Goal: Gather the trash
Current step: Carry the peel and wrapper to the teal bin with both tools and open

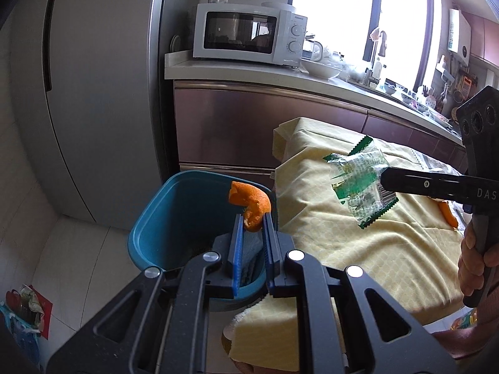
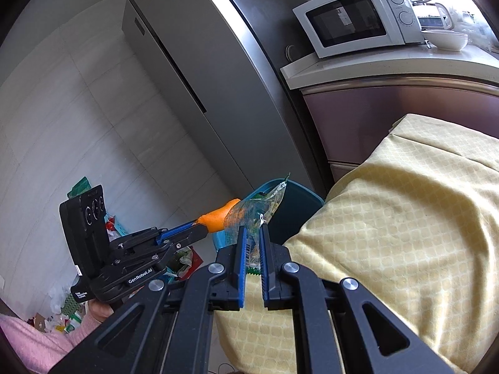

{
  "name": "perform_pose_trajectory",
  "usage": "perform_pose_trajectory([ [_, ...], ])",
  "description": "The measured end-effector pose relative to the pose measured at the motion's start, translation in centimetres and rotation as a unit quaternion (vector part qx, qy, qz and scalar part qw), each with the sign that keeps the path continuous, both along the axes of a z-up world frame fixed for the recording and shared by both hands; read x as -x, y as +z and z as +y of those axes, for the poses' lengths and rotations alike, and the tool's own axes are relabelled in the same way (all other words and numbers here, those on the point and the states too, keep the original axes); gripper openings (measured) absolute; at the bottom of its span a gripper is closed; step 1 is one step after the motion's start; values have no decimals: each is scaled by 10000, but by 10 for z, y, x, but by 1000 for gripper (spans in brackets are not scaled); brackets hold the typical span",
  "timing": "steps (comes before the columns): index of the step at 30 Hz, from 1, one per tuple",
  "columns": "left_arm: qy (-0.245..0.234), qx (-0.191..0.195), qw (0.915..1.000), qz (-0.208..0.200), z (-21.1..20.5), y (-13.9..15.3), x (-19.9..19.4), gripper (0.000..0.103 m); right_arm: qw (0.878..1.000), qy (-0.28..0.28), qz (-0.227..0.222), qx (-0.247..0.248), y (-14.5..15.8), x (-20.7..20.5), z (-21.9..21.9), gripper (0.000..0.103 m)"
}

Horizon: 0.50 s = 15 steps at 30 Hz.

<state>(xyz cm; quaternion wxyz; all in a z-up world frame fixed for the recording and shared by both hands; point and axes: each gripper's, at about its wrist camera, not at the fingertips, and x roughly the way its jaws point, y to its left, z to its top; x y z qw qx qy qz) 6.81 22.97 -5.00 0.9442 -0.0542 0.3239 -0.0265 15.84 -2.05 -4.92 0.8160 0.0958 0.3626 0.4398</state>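
My left gripper [image 1: 252, 218] is shut on an orange peel [image 1: 250, 203] and holds it over the open blue trash bin [image 1: 156, 227], which stands on the floor beside the table. In the right wrist view the left gripper [image 2: 202, 229] holds the orange peel [image 2: 218, 216] above the bin [image 2: 299, 205]. My right gripper [image 2: 252, 230] is shut on a clear and green plastic wrapper [image 2: 259, 215]. In the left wrist view the right gripper [image 1: 385, 180] holds the wrapper [image 1: 358, 184] in the air above the yellow tablecloth [image 1: 358, 249].
Another orange piece [image 1: 449, 215] lies on the cloth at the right. A kitchen counter with a microwave [image 1: 246, 32] stands behind the table, a tall fridge [image 1: 93, 93] at the left. Loose litter [image 1: 25, 311] lies on the floor.
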Motion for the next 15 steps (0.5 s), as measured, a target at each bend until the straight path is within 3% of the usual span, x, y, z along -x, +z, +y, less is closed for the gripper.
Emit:
perform_pose_trajectory([
  [15,322,80,9989,332,22,-30,-17,12,9993,225,163,260,-8,-24,43,7],
])
